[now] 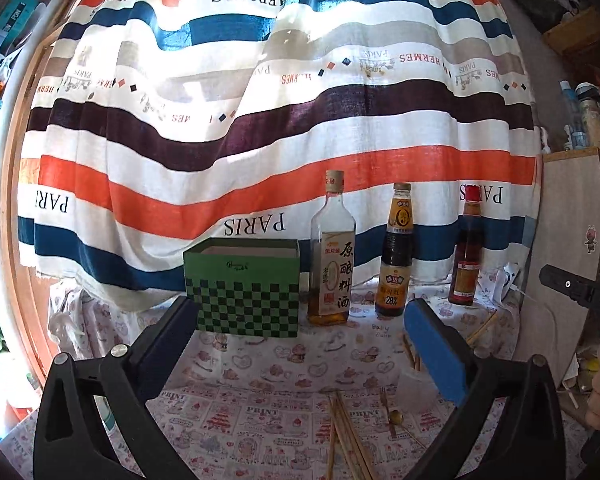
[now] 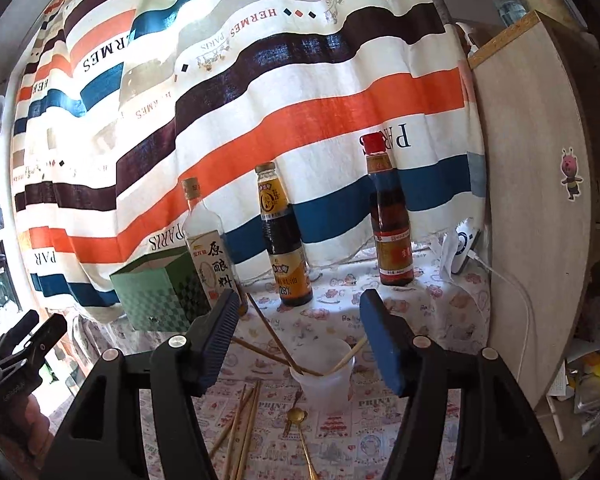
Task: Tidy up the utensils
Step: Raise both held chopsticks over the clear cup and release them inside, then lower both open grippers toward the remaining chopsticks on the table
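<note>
A translucent plastic cup [image 2: 324, 378] stands on the printed tablecloth with a few wooden chopsticks [image 2: 274, 338] leaning in it. More loose chopsticks [image 2: 244, 420] and a gold spoon [image 2: 298, 416] lie flat in front of it. My right gripper [image 2: 300, 296] hangs open above and before the cup, with nothing between its blue pads. In the left wrist view my left gripper [image 1: 300, 306] is wide open and holds nothing. The loose chopsticks [image 1: 344, 436] and spoon [image 1: 394, 416] lie below it, and the cup [image 1: 416, 390] sits partly behind its right finger.
A green checkered box [image 1: 244, 292] with an open top stands at the back left. Three sauce bottles [image 1: 332, 256] line up along a striped curtain [image 1: 260, 140]. A wooden panel [image 2: 540, 200] bounds the right side, with a charger and cable [image 2: 500, 272] at its foot.
</note>
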Motion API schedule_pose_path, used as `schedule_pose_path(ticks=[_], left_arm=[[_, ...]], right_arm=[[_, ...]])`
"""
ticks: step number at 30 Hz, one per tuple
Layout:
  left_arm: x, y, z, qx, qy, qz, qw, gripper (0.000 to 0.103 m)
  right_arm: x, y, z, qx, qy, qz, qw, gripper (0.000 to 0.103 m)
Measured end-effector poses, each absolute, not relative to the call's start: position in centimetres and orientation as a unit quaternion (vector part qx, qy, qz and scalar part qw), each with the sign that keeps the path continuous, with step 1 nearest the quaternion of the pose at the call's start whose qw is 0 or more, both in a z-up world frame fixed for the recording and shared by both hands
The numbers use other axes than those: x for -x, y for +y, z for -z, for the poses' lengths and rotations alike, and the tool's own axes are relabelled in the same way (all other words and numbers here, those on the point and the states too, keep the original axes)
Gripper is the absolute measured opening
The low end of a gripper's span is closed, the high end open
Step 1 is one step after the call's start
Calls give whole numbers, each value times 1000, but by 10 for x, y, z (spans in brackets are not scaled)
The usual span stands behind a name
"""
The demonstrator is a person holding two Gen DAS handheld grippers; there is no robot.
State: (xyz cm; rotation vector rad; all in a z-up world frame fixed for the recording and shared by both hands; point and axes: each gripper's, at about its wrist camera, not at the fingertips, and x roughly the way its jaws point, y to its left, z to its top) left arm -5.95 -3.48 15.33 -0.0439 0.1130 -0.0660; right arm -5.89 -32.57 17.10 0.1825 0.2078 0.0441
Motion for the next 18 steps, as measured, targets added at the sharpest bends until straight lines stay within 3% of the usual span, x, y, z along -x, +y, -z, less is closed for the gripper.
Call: schedule_pose_path(ticks=[9,18], left_arm=[[34,5,-73,46,113,3,993,103],[17,2,-53,44,165,13,985,103]], right_arm=[[20,-301,-90,-78,191,-21,978,65],[-10,-308,-48,-93,277,-14,956,66]])
